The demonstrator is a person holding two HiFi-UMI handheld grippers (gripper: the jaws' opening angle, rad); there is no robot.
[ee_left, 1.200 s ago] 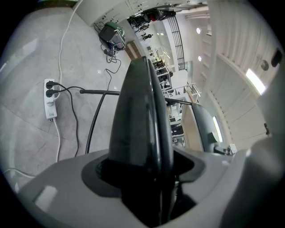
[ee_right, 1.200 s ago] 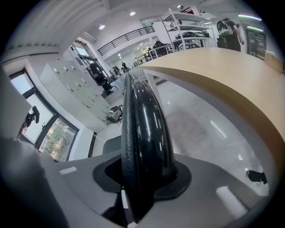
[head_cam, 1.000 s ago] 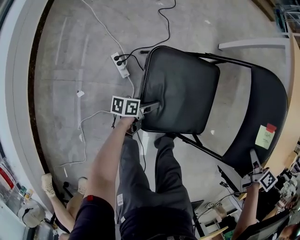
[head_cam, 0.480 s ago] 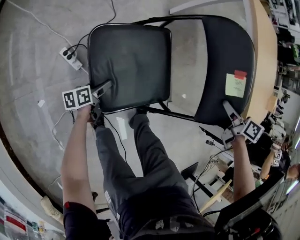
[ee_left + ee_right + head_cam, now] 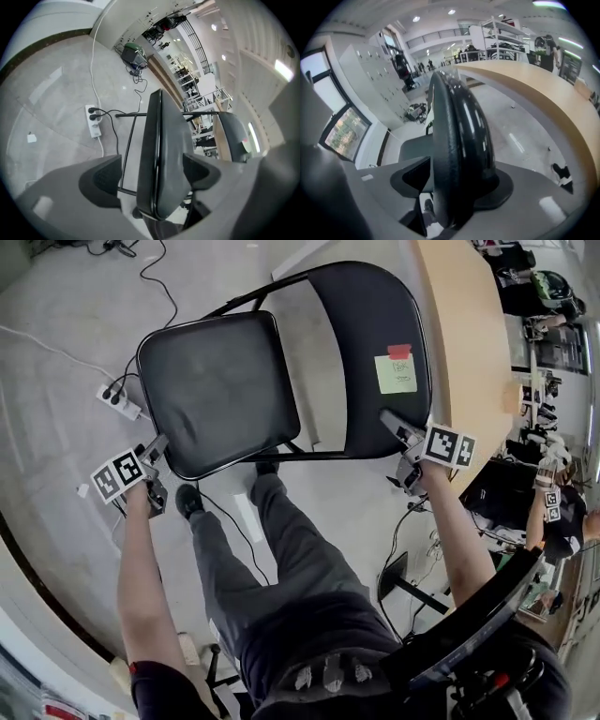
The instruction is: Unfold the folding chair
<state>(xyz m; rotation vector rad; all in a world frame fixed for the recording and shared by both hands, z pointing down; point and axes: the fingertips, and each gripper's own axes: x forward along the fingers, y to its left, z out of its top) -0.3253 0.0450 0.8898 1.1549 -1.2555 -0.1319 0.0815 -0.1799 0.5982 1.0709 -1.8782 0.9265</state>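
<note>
The black folding chair stands unfolded, its seat [image 5: 220, 390] flat and its backrest [image 5: 370, 352] bearing a yellow-green note [image 5: 396, 371] with a red tab. My left gripper [image 5: 155, 448] is at the seat's near left edge. In the left gripper view the seat [image 5: 164, 140] runs edge-on between the jaws of the left gripper [image 5: 154, 173], which are opening, with a gap at the left pad. My right gripper [image 5: 394, 423] is at the backrest's top edge. The backrest [image 5: 454, 126] sits between the jaws of the right gripper [image 5: 457, 183], which are opening too, the left pad clear of it.
A white power strip [image 5: 120, 399] with black cables lies on the concrete floor left of the chair. A curved wooden table [image 5: 469, 334] runs along the right. The person's legs [image 5: 281, 549] stand just behind the seat. Another person [image 5: 562, 512] is at the far right.
The left gripper has drawn back off the seat to its edge. The right gripper stays at the backrest's top edge. The head view has swung, so the chair sits higher in the picture.
</note>
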